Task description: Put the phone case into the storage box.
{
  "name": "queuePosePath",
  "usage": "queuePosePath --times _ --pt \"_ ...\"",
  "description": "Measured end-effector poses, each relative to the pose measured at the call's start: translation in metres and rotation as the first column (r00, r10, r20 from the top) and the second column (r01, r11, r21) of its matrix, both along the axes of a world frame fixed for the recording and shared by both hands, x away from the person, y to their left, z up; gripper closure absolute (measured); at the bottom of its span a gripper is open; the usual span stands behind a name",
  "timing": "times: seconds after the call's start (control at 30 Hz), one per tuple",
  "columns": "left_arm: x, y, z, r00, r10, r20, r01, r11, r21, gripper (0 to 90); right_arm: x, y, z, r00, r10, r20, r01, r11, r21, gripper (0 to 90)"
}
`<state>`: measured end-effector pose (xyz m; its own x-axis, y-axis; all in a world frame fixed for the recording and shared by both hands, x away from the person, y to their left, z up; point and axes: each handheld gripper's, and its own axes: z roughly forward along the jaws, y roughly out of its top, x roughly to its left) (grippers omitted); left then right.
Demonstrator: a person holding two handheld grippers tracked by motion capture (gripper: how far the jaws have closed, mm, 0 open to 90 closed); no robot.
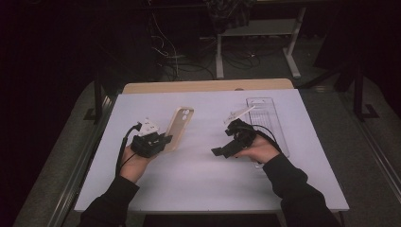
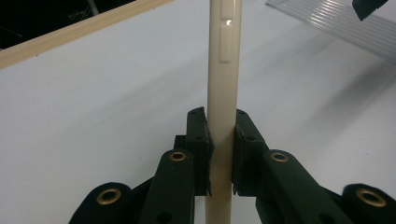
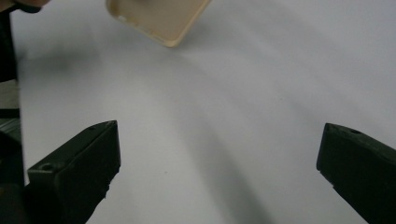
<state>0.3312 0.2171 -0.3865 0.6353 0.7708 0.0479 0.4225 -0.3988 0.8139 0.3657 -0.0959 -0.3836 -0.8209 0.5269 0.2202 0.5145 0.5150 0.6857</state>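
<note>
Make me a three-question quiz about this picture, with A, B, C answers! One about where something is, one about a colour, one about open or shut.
1. Where is the clear plastic tray?
A. far right of the table
B. near left corner
C. on the floor

2. What colour is the phone case?
A. red
B. cream
C. blue

3. How is the right gripper?
A. shut on the case
B. shut on nothing
C. open

Answers:
1 A, it lies beyond the right hand.
2 B, it looks pale cream where the left gripper pinches it.
3 C, its jaws stand wide apart over bare table.
</note>
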Motion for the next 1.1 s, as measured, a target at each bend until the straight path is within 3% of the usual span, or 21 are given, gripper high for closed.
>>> queuePosePath --times 0.13,0.5,0.83,1.1 --pt "-0.002 0.000 0.001 0.9999 0.014 -0.001 -0.014 0.9998 -0.017 80.0 0.000 0.001 0.003 0.9995 -0.020 0.024 0.019 0.9998 0.007 0.7" --pt "-0.006 0.002 0.002 0.9993 0.037 -0.006 -0.037 0.9989 -0.029 80.1 0.011 0.018 0.010 0.9986 -0.051 0.014 0.050 0.9978 0.044 0.0" --pt "-0.007 0.002 0.002 0.9993 0.037 -0.010 -0.038 0.9985 -0.040 80.0 0.021 0.039 0.007 0.9996 -0.027 0.006 0.027 0.9968 0.076 0.0" --pt "-0.007 -0.004 -0.001 0.9995 0.030 -0.013 -0.031 0.9985 -0.044 80.0 0.023 0.041 0.000 0.9997 -0.024 -0.001 0.024 0.9941 0.105 0.0"
